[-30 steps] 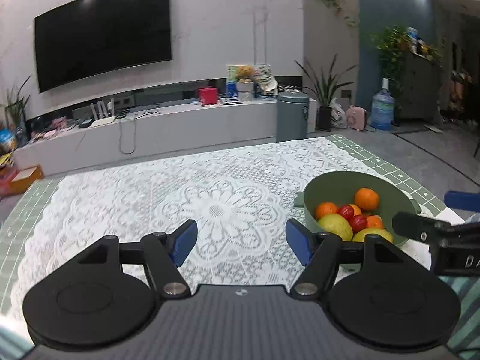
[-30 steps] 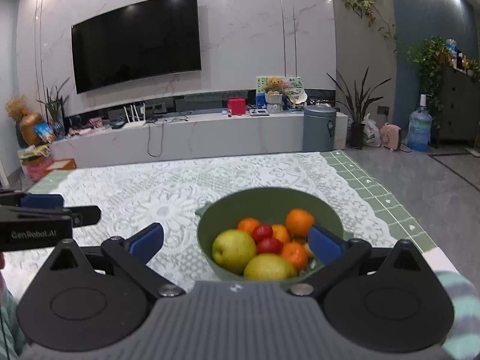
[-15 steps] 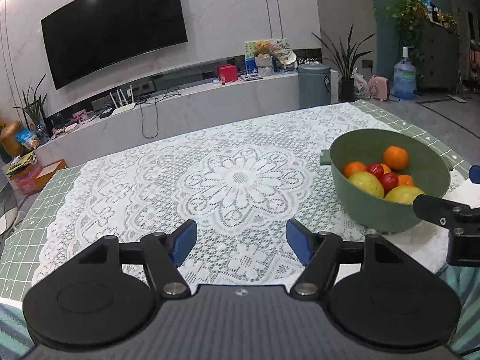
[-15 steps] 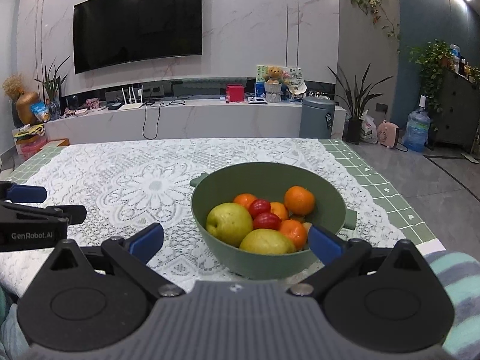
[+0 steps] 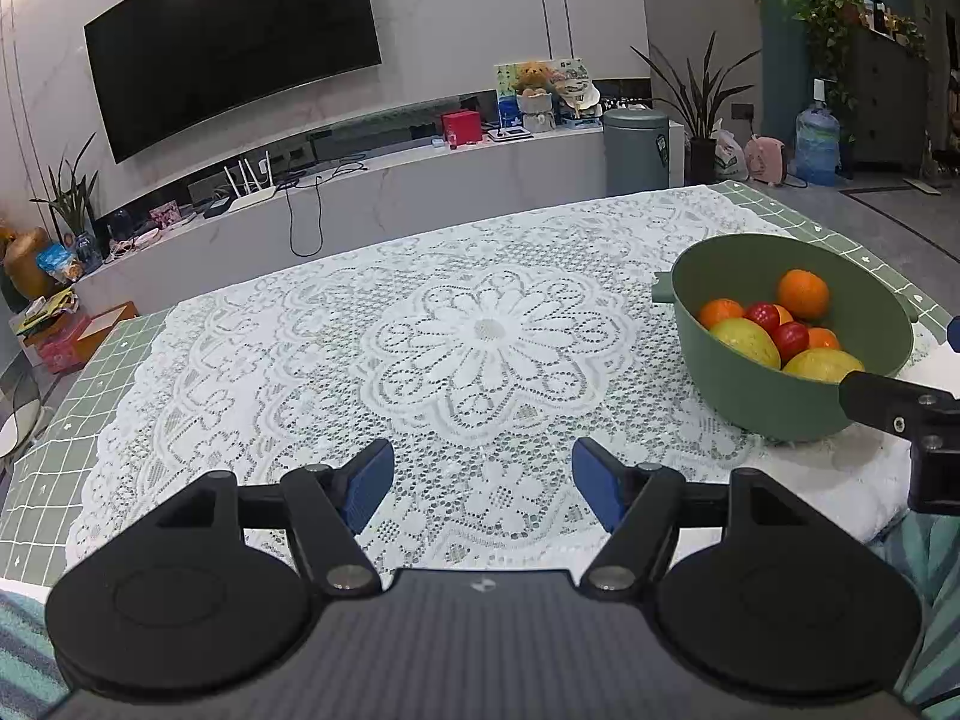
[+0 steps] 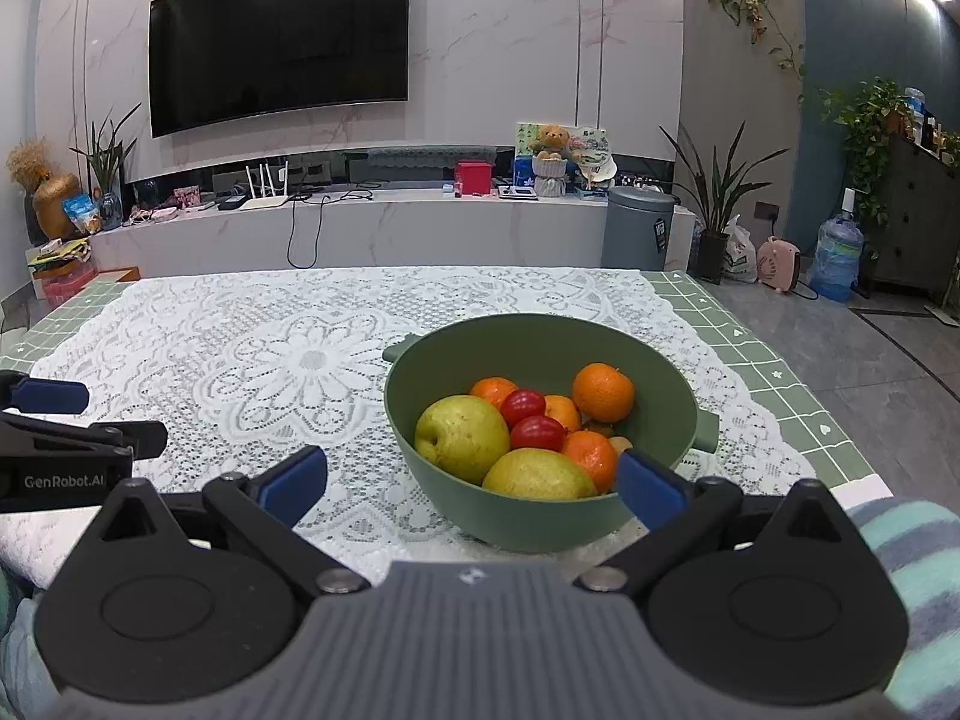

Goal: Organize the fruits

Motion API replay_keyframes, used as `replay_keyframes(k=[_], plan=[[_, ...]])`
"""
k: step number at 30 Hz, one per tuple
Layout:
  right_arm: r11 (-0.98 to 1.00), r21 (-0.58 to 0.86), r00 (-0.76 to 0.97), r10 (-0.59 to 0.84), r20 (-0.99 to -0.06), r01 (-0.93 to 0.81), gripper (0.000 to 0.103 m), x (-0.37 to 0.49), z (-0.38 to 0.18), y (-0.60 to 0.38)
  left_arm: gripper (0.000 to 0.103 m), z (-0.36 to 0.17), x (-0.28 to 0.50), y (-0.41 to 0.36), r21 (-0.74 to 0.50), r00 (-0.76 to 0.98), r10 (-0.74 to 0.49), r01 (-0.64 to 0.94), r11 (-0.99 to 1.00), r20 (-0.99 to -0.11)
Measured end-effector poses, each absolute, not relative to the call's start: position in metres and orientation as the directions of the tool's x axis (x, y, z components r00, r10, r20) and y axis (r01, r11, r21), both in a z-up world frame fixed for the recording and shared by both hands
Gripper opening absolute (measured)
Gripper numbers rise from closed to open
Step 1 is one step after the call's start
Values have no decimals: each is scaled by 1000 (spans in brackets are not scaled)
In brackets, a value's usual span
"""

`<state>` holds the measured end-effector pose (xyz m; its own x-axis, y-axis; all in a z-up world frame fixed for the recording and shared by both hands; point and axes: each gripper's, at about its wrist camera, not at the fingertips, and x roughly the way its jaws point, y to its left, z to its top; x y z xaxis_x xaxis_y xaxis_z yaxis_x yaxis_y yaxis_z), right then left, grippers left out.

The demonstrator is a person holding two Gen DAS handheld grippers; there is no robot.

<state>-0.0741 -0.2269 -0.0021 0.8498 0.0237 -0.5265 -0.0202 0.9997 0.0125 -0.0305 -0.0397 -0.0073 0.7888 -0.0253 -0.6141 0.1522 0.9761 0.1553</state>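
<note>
All the fruit in sight sits heaped inside the green bowl [image 6: 540, 516], which rests on the lace tablecloth [image 5: 480, 348] toward the right side of the bench [image 5: 90, 372]; no loose fruit shows on the cloth in either view. That fits two stages equally: the fruit gathered and the sorting done, or a full bowl waiting to be emptied and laid out, and the pictures do not settle which. The left gripper [image 5: 483, 483] hangs over bare lace with its blue-padded fingers [image 5: 366, 483] spread wide and holding nothing; the bowl lies at about two o'clock from it. The right gripper [image 6: 474, 483] faces the bowl at twelve o'clock, its fingers [image 6: 651, 486] also released, flanking the bowl's near wall without visibly touching it. Any pick from here would call for a careful reach over the rim, since the fruits are round, smooth and piled against one another, so one may roll when its neighbour lifts. The bowl looks like matte plastic, deep and round-walled with small tab handles. Inside, a yellow-green apple [image 6: 459, 438] sits at nine o'clock, a yellowish pear-like fruit [image 6: 537, 474] at six, two glossy small red fruits [image 6: 531, 420] in the middle, and dimpled oranges [image 6: 603, 393] toward one o'clock. The lace is openwork with a large flower medallion over a green gridded mat.
</note>
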Motion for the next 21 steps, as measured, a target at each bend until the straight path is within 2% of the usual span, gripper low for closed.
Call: replay_keyframes(k=[21], plan=[[1000,13,847,23,-532,-19,99,-74,-4,-226,80,-7,-31,-38,149,786,-28,153,977,-618]])
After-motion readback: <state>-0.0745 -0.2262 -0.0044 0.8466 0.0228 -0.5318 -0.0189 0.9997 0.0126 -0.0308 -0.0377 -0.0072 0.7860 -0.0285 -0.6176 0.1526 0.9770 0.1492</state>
